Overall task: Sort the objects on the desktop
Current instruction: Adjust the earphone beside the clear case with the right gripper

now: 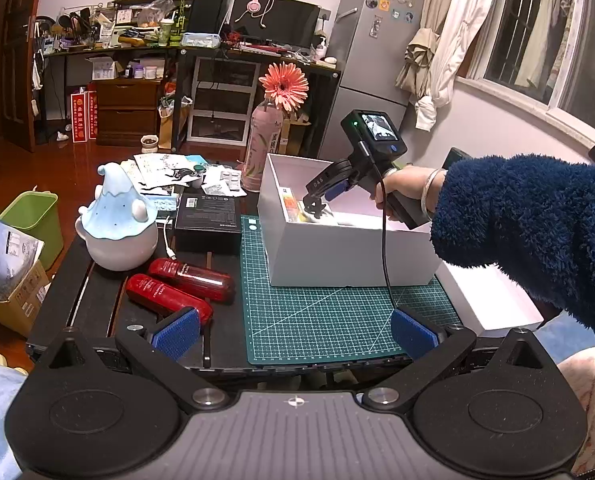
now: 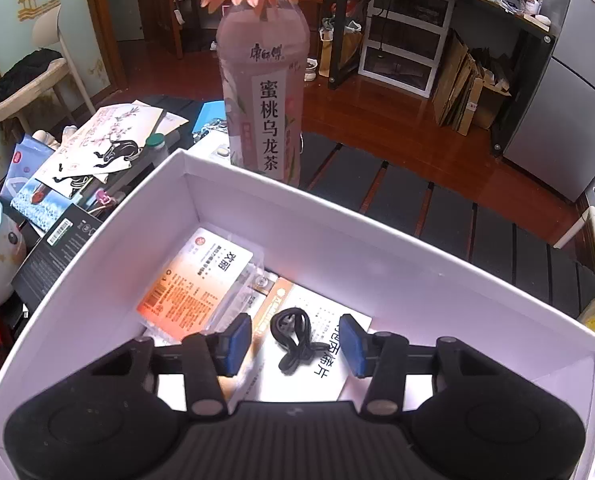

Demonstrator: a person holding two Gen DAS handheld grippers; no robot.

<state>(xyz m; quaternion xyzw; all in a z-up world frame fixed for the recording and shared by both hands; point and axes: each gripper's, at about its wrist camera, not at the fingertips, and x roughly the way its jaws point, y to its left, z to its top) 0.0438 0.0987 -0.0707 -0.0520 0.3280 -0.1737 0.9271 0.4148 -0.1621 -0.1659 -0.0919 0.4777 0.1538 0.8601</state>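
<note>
Right tool [image 2: 295, 344] sat inside white cardboard box [image 2: 377, 264] on desk, pads spread, small black looped cord [image 2: 293, 340] lying loose between them on white leaflet, not pinched. Cord looked featherlight, floppy, bit slick; best grab probably at knotted middle, not at loop. Left tool [image 1: 295, 334] gaped wide over green cutting mat [image 1: 317, 320], empty. Two glossy red bottles [image 1: 177, 286] lay unsorted nearby, probably rigid, rolly.

Two wrist views, shared white box [image 1: 317, 256]

Indoor lamp light, dim room; glare blows out the white box [image 2: 289, 216] floor, fisheye bends edges, dark vignette corners, mild blur.
</note>
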